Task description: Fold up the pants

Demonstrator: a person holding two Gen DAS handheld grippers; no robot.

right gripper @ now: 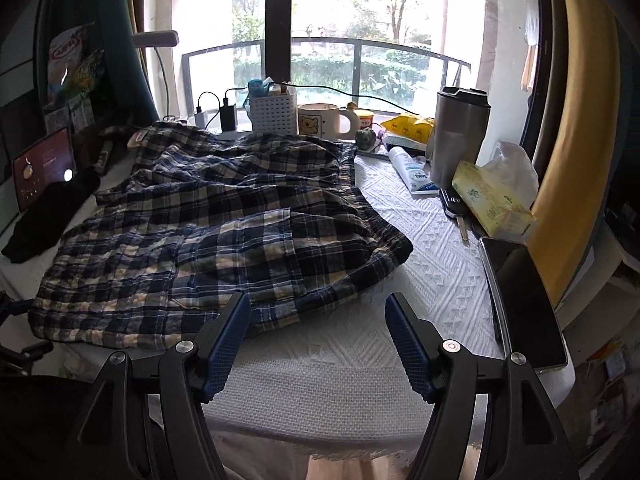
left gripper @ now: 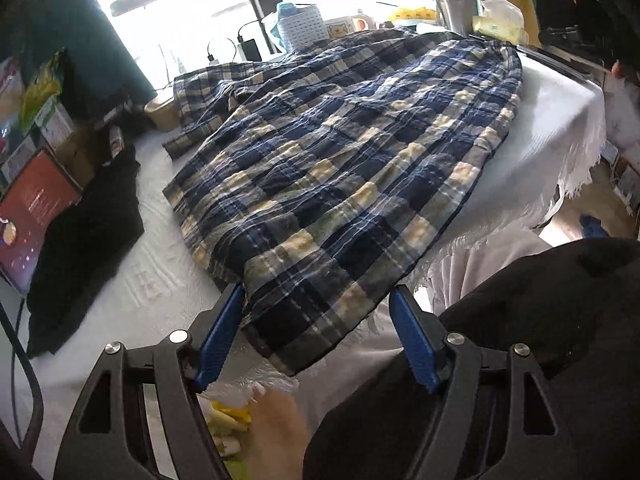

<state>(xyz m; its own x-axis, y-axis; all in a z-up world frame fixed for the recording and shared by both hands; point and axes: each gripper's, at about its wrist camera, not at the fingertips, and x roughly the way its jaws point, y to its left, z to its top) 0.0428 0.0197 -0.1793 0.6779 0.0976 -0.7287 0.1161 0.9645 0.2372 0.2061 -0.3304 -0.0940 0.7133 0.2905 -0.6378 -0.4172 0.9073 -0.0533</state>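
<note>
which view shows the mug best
The right wrist view: the mug stands in plain sight by the window, bear print and handle visible, just beyond the pants. The left wrist view shows only its washed-out top edge behind the pants.

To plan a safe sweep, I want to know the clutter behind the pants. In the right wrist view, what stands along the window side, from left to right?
Black charger → white perforated basket → bear mug → yellow packet → steel tumbler → tissue box.
</note>
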